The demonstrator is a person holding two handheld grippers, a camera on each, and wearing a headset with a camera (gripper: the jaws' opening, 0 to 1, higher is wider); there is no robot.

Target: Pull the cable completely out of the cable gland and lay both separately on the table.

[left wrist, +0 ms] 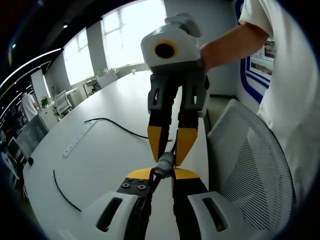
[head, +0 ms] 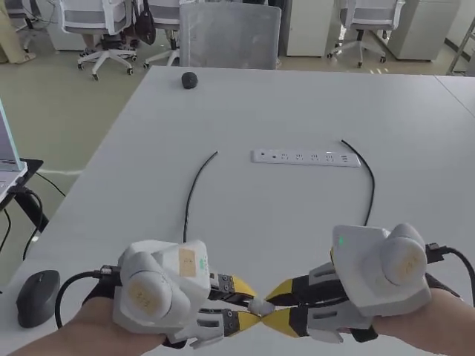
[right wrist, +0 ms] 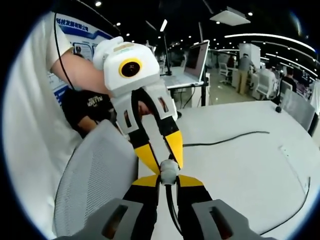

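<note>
White table (head: pixel 282 111) | power strip (head: pixel 304 157) | cable gland (head: pixel 260 305) nearest | office chairs (head: pixel 100 22) beyond

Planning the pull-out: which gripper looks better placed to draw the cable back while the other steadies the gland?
Right, probably: in the right gripper view the cable runs from the cable gland back between the jaws of the right gripper, while the left gripper pinches the gland's other end.

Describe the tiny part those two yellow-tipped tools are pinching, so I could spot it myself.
Find the big white table, then its near edge, where the left gripper and right gripper meet tip to tip. The cable gland is the small pale stub pinched between their yellow tips, unlike the thin black cables lying farther out.
</note>
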